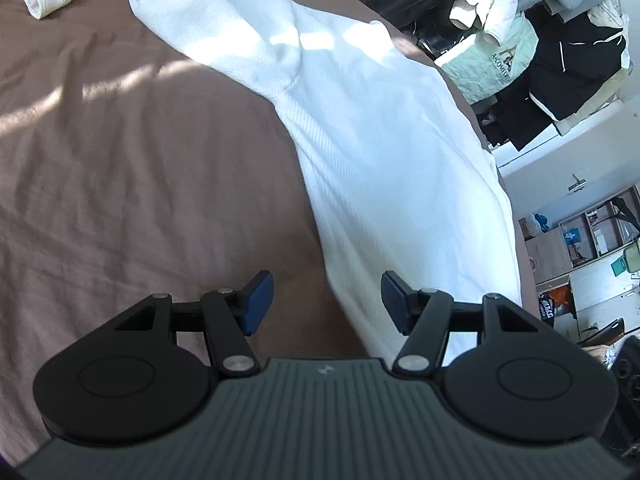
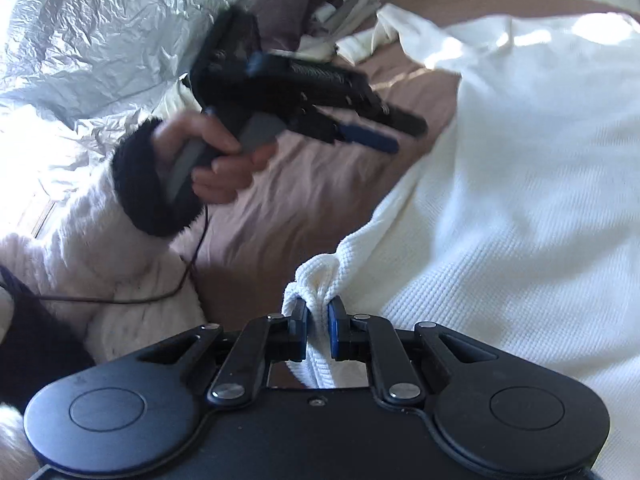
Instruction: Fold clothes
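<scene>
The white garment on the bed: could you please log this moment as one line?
right gripper: shut on white garment edge | left gripper: open, empty, above brown bedsheet | fold: not done

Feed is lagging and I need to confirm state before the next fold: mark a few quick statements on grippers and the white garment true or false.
1. The right gripper is clamped on a bunch of the white garment. True.
2. The left gripper holds fabric. False: it is open, empty.
3. The garment lies on a brown bedsheet. True.
4. The garment is black. False: it is white.
</scene>
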